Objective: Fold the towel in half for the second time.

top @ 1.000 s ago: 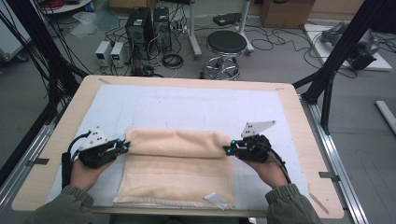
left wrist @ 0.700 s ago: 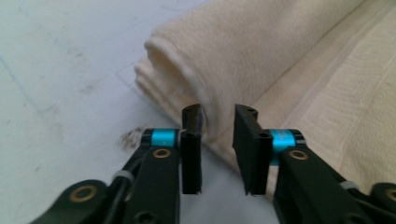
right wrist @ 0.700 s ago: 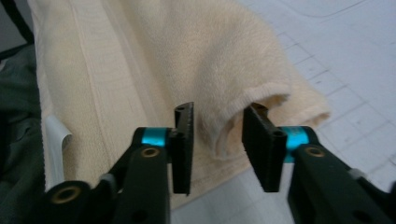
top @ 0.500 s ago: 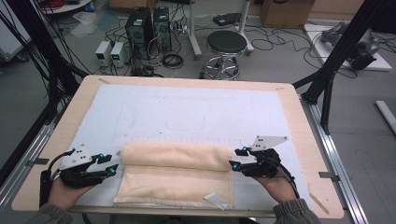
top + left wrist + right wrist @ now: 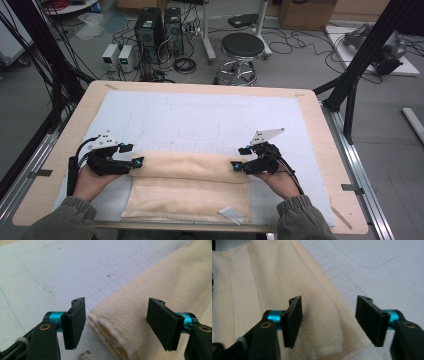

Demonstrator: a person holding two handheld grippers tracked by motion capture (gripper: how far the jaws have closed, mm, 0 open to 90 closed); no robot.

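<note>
**Towel fold released at both ends**

A cream towel is laid on the white mat at the near edge of the table, its far part doubled into a thick fold; the left gripper and right gripper are held at that fold's two ends, jaws spread and just opened further, nothing pinched. A fold is judged finished; next, the layered ends must be re-gripped evenly.
</note>
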